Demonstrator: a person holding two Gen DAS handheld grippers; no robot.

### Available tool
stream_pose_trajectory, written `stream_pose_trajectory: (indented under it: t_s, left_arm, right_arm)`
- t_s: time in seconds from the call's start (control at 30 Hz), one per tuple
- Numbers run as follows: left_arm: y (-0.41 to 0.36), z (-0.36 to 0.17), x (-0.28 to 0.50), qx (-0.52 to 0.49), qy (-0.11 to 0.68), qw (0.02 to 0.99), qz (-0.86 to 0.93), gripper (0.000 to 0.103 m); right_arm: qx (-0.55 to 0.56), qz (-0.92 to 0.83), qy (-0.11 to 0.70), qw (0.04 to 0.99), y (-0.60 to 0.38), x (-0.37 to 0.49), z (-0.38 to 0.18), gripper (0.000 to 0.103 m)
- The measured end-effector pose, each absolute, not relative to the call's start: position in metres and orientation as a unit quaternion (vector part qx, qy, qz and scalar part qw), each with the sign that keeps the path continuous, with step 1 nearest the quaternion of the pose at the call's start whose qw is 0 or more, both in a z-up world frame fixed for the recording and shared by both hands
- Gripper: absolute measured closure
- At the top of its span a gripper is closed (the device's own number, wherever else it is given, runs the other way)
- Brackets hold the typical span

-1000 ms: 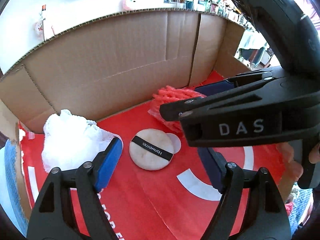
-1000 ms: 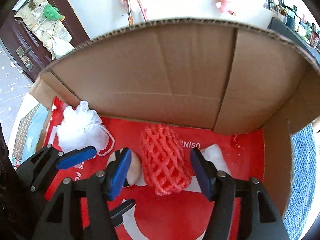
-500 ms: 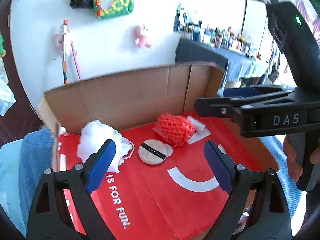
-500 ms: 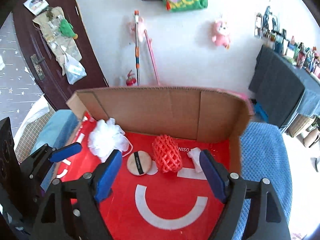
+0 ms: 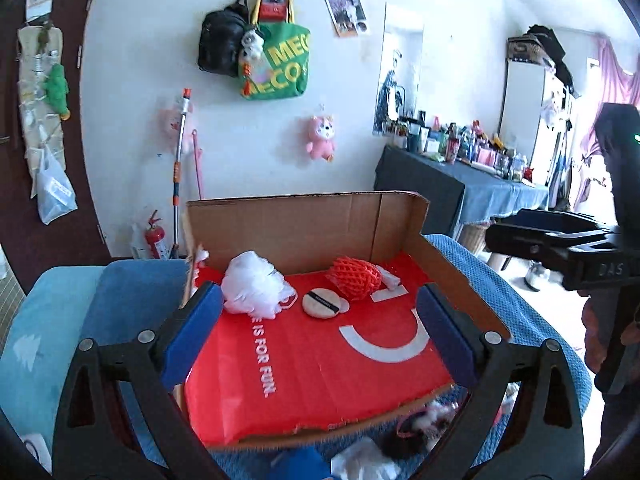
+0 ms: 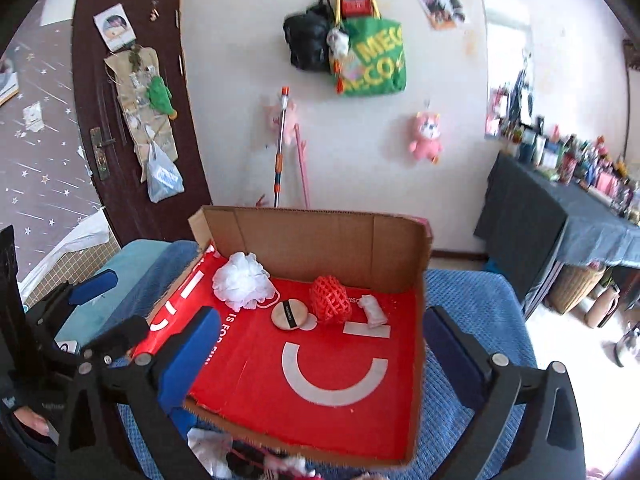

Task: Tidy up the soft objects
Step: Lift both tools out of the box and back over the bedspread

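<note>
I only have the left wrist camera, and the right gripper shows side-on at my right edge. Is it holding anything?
Observer: No. The right gripper is open and empty, pointing at the box.
Operator: What is the white bit poking out behind the red net?
Observer: A small folded white piece. It lies flat on the red liner, just to the right of the red net. I cannot tell whether they touch.
</note>
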State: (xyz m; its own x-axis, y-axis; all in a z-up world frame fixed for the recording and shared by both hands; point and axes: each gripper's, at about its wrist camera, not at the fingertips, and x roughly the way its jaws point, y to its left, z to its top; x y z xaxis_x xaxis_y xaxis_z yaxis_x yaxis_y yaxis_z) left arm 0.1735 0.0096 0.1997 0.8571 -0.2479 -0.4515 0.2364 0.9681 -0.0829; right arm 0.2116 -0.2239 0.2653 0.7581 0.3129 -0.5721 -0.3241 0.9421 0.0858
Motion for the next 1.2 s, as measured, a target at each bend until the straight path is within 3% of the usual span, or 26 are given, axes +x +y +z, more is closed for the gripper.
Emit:
stream_pose_trajectory:
  t_s: [0.3,0.57,0.87,1.2]
  left_arm:
    - [0.012,0.184,0.09,0.005,0.189,0.976,-0.112,0.0]
    - [0.006,0.158,0.044,0.01,0.177,0.979,-0.101,0.0]
    - [0.008,0.129,0.024,0.001,0.178,0.98,-0.087,0.0]
    - [0.011,0.082,0.027,-0.015,0.23,0.97,-0.073,0.0]
  right_arm:
    - [-0.016,0.163,0.241,0.957,-0.232,0.116,0.259,0.0]
    - [-0.006,0.142,0.232,0.962,-0.231,0.066,0.218,0.0]
    - [-0.001,0.11,0.21,0.971,-0.228,0.034,0.174,0.0]
    - [-0.012,0.083,0.22,0.972,-0.224,0.02,0.125,0.0]
